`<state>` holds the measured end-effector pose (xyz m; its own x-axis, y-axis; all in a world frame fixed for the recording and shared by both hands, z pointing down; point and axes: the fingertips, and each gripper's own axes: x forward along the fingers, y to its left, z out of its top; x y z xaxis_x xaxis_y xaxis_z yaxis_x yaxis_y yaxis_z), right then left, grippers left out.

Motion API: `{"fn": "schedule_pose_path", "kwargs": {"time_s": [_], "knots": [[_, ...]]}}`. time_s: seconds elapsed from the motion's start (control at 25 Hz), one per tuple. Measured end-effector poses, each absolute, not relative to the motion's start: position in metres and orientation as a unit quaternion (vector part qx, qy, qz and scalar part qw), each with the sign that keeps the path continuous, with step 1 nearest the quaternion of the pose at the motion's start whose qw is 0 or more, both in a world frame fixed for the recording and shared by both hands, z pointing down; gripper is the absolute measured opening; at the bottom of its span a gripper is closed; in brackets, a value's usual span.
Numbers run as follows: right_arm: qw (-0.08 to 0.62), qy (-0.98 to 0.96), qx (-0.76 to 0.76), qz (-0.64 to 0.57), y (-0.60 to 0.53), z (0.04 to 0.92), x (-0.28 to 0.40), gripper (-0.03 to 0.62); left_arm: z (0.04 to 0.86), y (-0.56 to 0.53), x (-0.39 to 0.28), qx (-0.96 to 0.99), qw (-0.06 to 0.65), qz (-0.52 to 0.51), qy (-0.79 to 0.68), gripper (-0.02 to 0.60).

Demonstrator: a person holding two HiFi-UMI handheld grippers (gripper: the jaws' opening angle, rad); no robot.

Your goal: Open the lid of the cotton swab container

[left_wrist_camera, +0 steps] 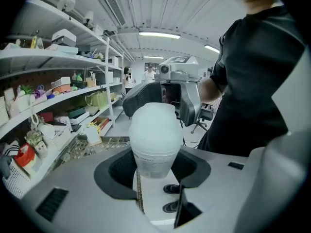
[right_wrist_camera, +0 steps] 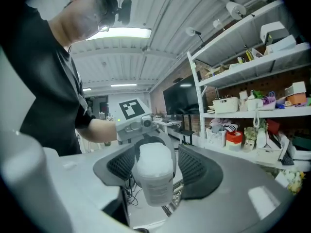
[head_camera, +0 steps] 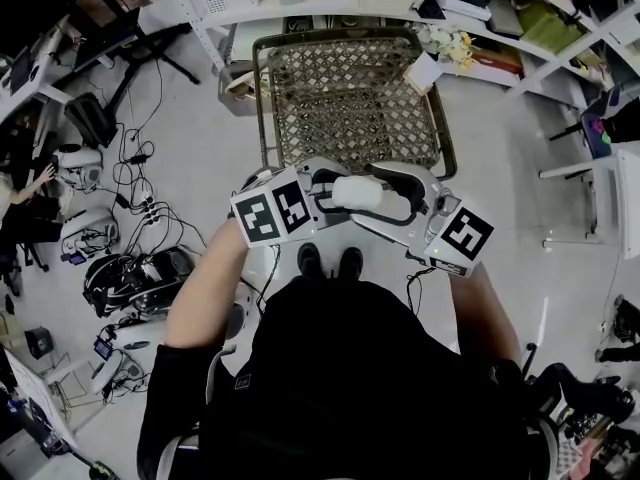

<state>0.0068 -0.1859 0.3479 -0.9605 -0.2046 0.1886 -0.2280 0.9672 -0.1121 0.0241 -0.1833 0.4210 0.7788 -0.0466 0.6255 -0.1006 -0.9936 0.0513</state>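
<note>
from above, cables (head_camera: 140,203) sprawl over the pale floor at the left, and a wire basket (head_camera: 262,98) of woven metal mesh in a dark frame stands ahead of the person's shoes (head_camera: 330,260); neither gripper view shows that floor clutter. only the gripper views show the ribbed ceiling and the white shelves (left_wrist_camera: 58,57) packed with small boxes and tubs. both bare forearms are bent inward at waist height, so the two tools point at each other, nose to nose, above the shoes. the left gripper (head_camera: 325,190) is clamped on the cotton swab container (head_camera: 357,192), which lies sideways between the two tools. the left gripper view has its dark ribbed pads pressed on the narrower, labelled part of the tub, with a wider frosted, rounded end pointing away. the right gripper (head_camera: 385,193) is released: in the right gripper view its black mesh-textured pads stand wide apart with the container between them, and a gap shows on each side. the container is a small translucent plastic cylinder, whitish inside, with fine print i cannot read. each tool has a smooth grey-white shell and a cube with black and white square markers. from the views i cannot tell whether the lid is on.
</note>
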Motion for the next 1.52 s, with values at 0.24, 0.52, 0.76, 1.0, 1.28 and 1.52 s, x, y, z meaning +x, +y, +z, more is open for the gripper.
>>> {"fn": "schedule_pose_path", "kwargs": {"time_s": [0.24, 0.52, 0.76, 1.0, 1.28, 1.52], "knots": [[0.112, -0.988, 0.094, 0.038, -0.175, 0.347, -0.004, 0.272, 0.416, -0.175, 0.034, 0.941, 0.025, 0.338, -0.018, 0.201], [0.126, -0.988, 0.082, 0.041, -0.172, 0.350, -0.006, 0.236, 0.421, -0.171, 0.031, 0.935, 0.029, 0.353, -0.015, 0.199], [0.144, -0.986, 0.087, 0.006, -0.172, 0.354, -0.008, 0.233, 0.422, -0.172, 0.029, 0.934, 0.042, 0.355, -0.020, 0.198], [0.155, -0.981, 0.095, -0.071, -0.175, 0.348, -0.012, 0.232, 0.422, -0.176, 0.026, 0.940, 0.086, 0.329, -0.023, 0.196], [0.091, -0.990, 0.106, -0.008, -0.176, 0.320, -0.005, 0.235, 0.418, -0.194, 0.016, 0.936, 0.053, 0.343, -0.065, 0.196], [0.044, -0.993, 0.108, 0.013, -0.171, 0.294, 0.012, 0.160, 0.406, -0.205, 0.015, 0.938, 0.057, 0.329, -0.095, 0.196]]}}
